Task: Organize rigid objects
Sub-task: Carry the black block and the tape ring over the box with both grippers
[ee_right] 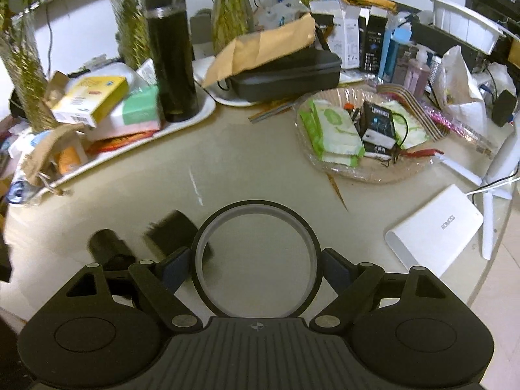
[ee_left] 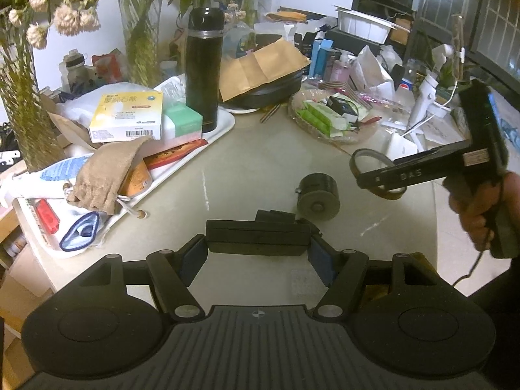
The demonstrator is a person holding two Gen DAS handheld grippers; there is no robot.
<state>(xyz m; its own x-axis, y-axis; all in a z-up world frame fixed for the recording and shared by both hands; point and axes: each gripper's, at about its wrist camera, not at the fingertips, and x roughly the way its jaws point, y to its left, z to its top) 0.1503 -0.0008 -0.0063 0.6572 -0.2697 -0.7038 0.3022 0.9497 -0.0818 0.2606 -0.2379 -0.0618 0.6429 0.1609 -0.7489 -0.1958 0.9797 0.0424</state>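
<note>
In the left wrist view my left gripper is shut on a flat black box, its blue pads pressing on both ends, low over the table. A dark cylinder lies on its side just beyond. To the right, a hand holds my right gripper above the table with a black ring in it. In the right wrist view the ring sits upright, clamped between the right gripper's pads. The cylinder and a blurred black block lie on the table to its left.
A white tray on the left carries a black flask, boxes and a beige pouch. A wicker basket with green packets stands at the back right. A white power bank lies near the table's right edge.
</note>
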